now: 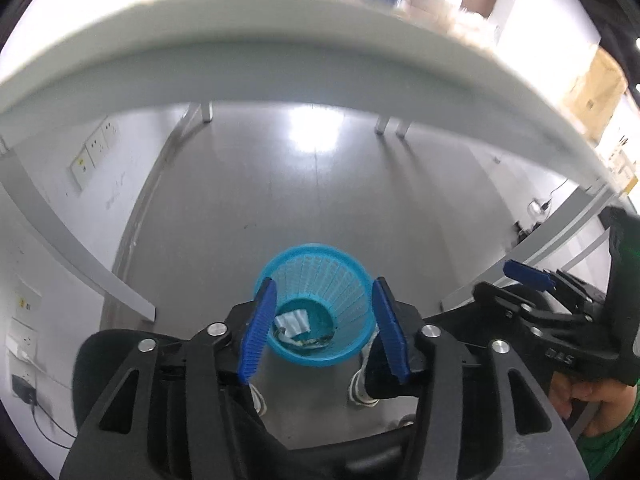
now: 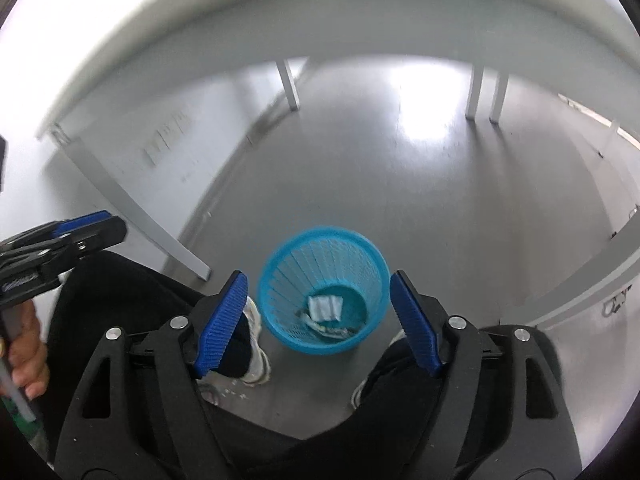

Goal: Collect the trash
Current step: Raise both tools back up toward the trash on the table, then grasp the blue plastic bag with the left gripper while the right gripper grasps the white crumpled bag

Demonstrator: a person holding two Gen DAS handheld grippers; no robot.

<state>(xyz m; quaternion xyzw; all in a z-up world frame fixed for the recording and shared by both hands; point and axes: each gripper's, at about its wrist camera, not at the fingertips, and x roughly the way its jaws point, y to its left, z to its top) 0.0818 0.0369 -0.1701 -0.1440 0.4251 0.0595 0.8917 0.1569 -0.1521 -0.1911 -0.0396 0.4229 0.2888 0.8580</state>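
Observation:
A blue plastic mesh waste basket (image 1: 320,268) stands on the grey floor below both grippers, seen too in the right wrist view (image 2: 288,280). White crumpled paper (image 1: 292,322) (image 2: 325,307) and other scraps lie at its bottom. My left gripper (image 1: 325,320) hangs above the basket with its blue-padded jaws apart and nothing between them. My right gripper (image 2: 318,312) is also above the basket, jaws wide apart and empty. Each gripper shows in the other's view: the right gripper (image 1: 528,276) at the right edge, the left gripper (image 2: 88,222) at the left edge.
A white table edge (image 1: 280,80) arcs overhead, with its legs (image 1: 206,112) on the floor. A wall with socket plates (image 1: 96,152) stands at the left. The person's white shoes (image 2: 256,344) and dark trouser legs are beside the basket. Cardboard boxes (image 1: 596,92) sit far right.

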